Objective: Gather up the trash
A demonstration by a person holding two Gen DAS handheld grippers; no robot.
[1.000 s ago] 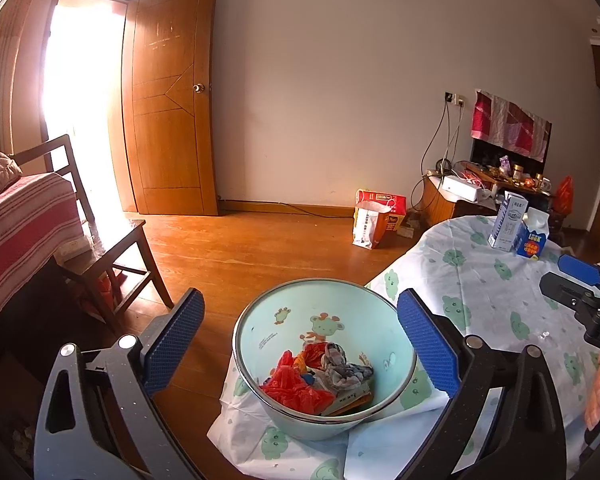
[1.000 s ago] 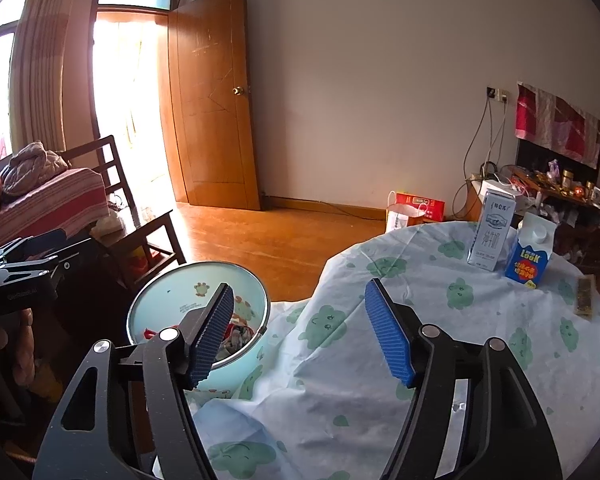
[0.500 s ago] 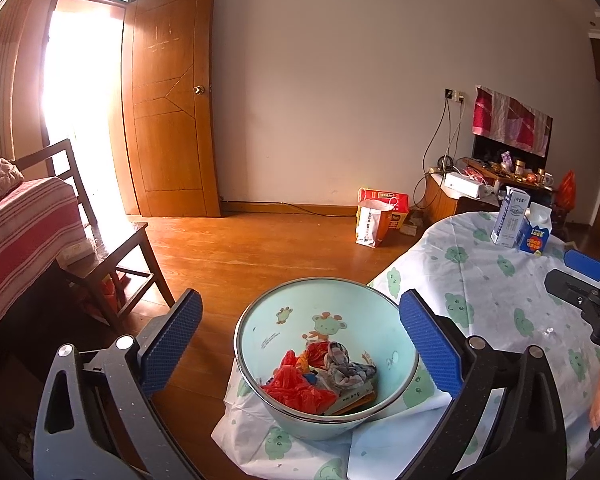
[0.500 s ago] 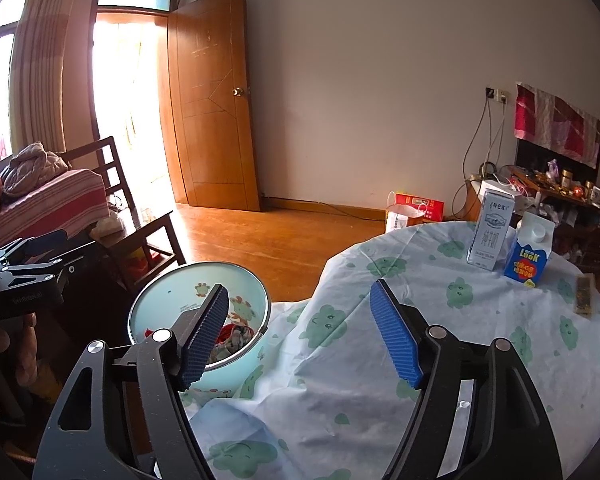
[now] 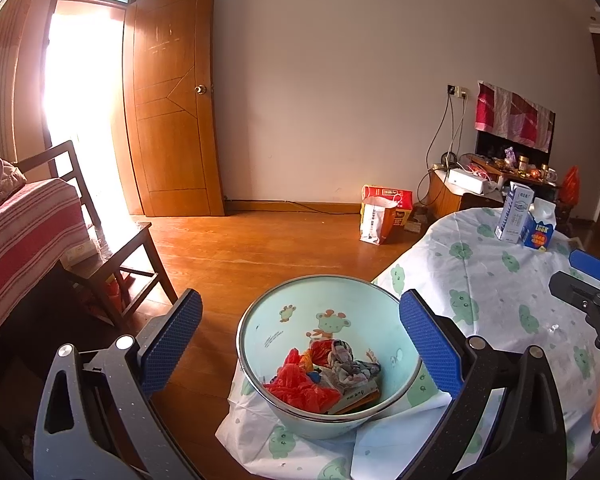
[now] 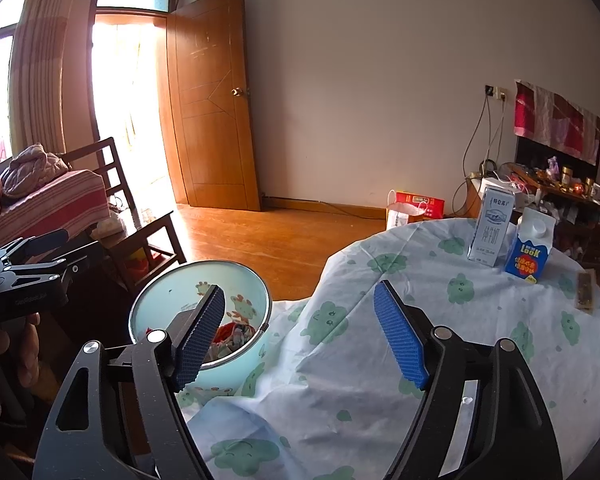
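Note:
A pale blue enamel basin [image 5: 268, 320] with cartoon prints stands at the table's near-left edge. It holds red plastic wrappers [image 5: 300, 390] and crumpled scraps. My left gripper [image 5: 300, 334] is open and empty, its jaws spread either side of the basin. My right gripper [image 6: 300, 332] is open and empty above the tablecloth, right of the basin [image 6: 172, 292]. A white milk carton [image 6: 492, 226] and a blue carton [image 6: 529, 250] stand upright at the table's far side. A small brown wrapper [image 6: 585, 291] lies to their right.
The round table [image 6: 440, 320] has a white cloth with green prints. A dark wooden chair [image 5: 112, 232] and a striped couch [image 5: 20, 232] stand to the left. A paper bag [image 5: 376, 220] sits on the wood floor. A cluttered low cabinet [image 5: 496, 176] stands at the back right.
Both grippers have drifted slightly; the views shifted a little, so the basin sits marginally lower and the cartons slightly nearer. Both grippers stay open and empty.

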